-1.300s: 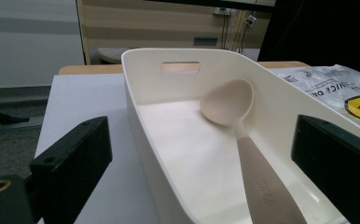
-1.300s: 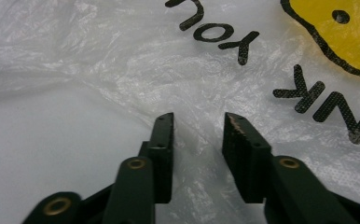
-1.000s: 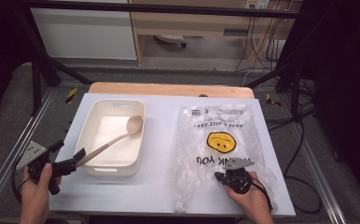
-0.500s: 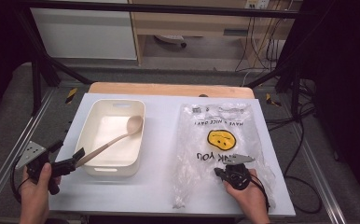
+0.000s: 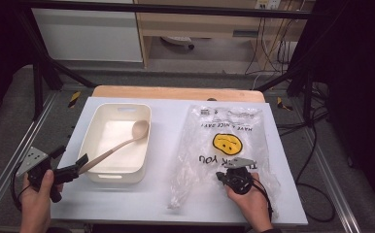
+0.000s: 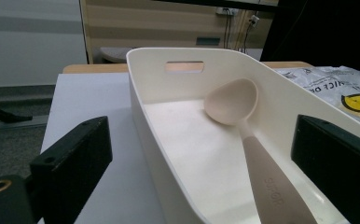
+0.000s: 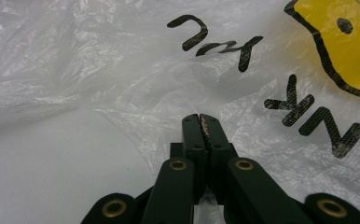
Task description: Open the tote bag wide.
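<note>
The left gripper [image 5: 81, 164] is wide open around the spoon [image 5: 122, 143]. The right gripper [image 7: 201, 120] is pinched closed, maybe on the thin bag [image 5: 227, 141], which could tear or slip.

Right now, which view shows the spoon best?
The left gripper view: the spoon lies close up in the white bin, bowl and handle sharp. The high view shows it whole but small.

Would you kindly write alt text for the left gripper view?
A beige spoon lies in a white plastic bin, bowl toward the far wall with its handle slot. The left gripper is open, jaws either side of the bin's near end. A smiley-face plastic bag lies beyond.
</note>
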`<action>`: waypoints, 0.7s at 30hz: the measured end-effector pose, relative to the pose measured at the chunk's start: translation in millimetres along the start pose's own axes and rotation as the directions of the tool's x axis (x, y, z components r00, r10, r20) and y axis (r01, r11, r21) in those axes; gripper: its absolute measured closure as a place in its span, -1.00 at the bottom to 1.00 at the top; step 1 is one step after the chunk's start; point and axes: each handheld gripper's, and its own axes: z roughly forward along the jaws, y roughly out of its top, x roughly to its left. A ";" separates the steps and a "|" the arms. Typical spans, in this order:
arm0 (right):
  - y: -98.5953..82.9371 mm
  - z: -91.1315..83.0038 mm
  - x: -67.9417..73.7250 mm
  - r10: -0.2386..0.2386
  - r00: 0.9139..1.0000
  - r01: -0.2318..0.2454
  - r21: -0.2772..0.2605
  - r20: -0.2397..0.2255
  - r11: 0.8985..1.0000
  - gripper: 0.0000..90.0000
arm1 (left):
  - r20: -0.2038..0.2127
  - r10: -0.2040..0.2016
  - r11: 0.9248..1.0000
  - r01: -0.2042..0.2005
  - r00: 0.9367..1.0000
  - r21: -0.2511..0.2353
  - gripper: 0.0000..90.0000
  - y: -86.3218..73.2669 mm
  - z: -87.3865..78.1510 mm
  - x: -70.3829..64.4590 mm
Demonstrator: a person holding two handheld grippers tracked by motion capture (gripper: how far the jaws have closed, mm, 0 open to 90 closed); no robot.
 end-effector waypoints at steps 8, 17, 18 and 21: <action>18.9 16.7 13.5 0.016 1.000 -0.016 0.006 0.014 1.000 1.00 | 0.000 0.005 1.000 -0.005 1.000 0.000 -0.90 0.1 0.2 -0.6; 37.2 45.0 33.0 0.040 0.999 -0.040 0.050 0.004 0.998 1.00 | 0.001 0.005 1.000 -0.005 1.000 0.002 -0.90 0.0 0.5 0.0; 40.2 48.2 38.3 0.033 0.999 -0.033 0.047 0.001 0.998 1.00 | 0.002 0.006 1.000 -0.006 1.000 0.003 -0.90 0.0 0.4 -0.1; 41.1 48.8 41.5 0.023 1.000 -0.022 0.040 -0.004 0.999 0.93 | 0.002 0.010 1.000 -0.010 1.000 0.002 -0.90 0.2 -0.5 0.0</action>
